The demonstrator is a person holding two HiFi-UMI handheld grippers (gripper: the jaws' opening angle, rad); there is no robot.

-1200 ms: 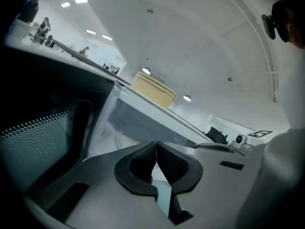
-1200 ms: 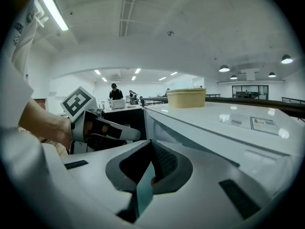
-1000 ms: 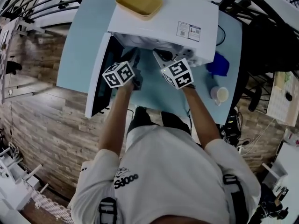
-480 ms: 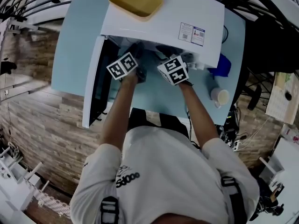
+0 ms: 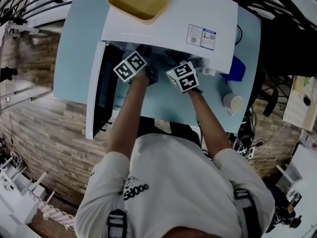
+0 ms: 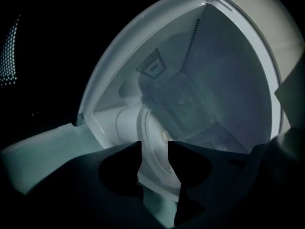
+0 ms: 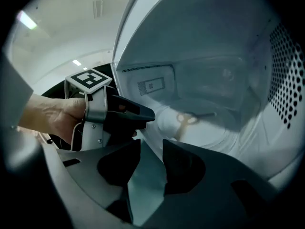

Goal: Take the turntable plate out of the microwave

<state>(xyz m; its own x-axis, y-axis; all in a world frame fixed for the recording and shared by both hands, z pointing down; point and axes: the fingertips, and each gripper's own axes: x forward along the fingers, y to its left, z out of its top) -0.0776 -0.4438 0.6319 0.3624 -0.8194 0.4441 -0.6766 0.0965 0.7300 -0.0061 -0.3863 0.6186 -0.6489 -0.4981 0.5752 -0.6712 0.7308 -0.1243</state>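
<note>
The white microwave (image 5: 168, 19) stands on a light-blue table with its door (image 5: 99, 93) swung open to the left. The clear glass turntable plate (image 7: 205, 123) lies on the cavity floor over its yellowish hub. In the left gripper view the plate (image 6: 155, 137) shows just beyond the jaw tips. My left gripper (image 6: 155, 149) is at the cavity mouth with its jaws opening; the plate's near rim shows in the gap, and the pads do not press it. My right gripper (image 7: 152, 147) is beside it, its jaws opening too, with nothing gripped. The left gripper (image 7: 138, 114) shows at the left of the right gripper view.
A yellow tray (image 5: 137, 1) sits on top of the microwave. A pale cup (image 5: 233, 102) and a blue object (image 5: 237, 68) stand on the table to the right. The perforated cavity wall (image 7: 286, 89) is close on the right.
Both grippers have moved forward and down from in front of the microwave into its open mouth. The left gripper's marker cube has rolled a little.
</note>
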